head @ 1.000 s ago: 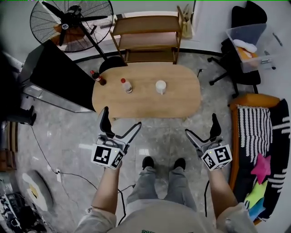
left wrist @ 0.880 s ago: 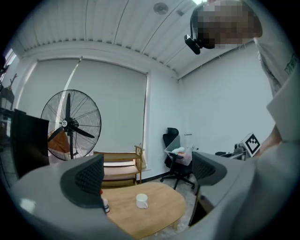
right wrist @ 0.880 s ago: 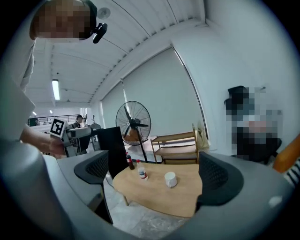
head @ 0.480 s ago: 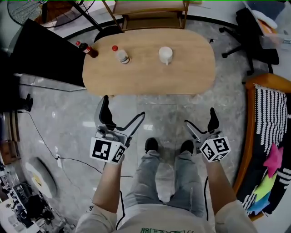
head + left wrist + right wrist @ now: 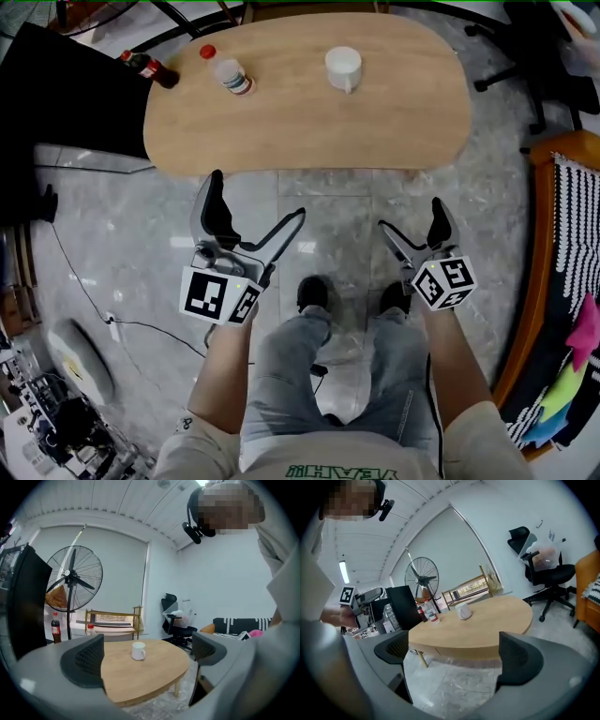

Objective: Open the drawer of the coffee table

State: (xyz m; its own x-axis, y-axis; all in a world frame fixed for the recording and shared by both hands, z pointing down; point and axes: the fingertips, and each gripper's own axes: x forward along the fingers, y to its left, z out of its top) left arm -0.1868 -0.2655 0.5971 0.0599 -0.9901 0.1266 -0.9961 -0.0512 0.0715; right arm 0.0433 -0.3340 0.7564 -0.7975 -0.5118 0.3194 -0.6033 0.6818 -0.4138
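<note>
The oval wooden coffee table (image 5: 309,122) fills the top of the head view, its near edge just beyond both grippers. In the right gripper view a wooden band (image 5: 464,651) with a vertical seam runs under the tabletop; I cannot tell where the drawer front begins or ends. My left gripper (image 5: 253,212) is open and empty above the floor, a short way before the table's near-left edge. My right gripper (image 5: 412,217) is open and empty too, level with it on the right. Neither touches the table.
A white mug (image 5: 343,67), a clear bottle with a red cap (image 5: 228,72) and a dark bottle (image 5: 150,67) stand on the tabletop. A black panel (image 5: 56,94) leans at the left, a sofa (image 5: 562,244) at the right. Cables (image 5: 84,281) cross the floor.
The person has stepped toward the table, so it now lies much nearer both grippers. Both grippers stay open and empty.
</note>
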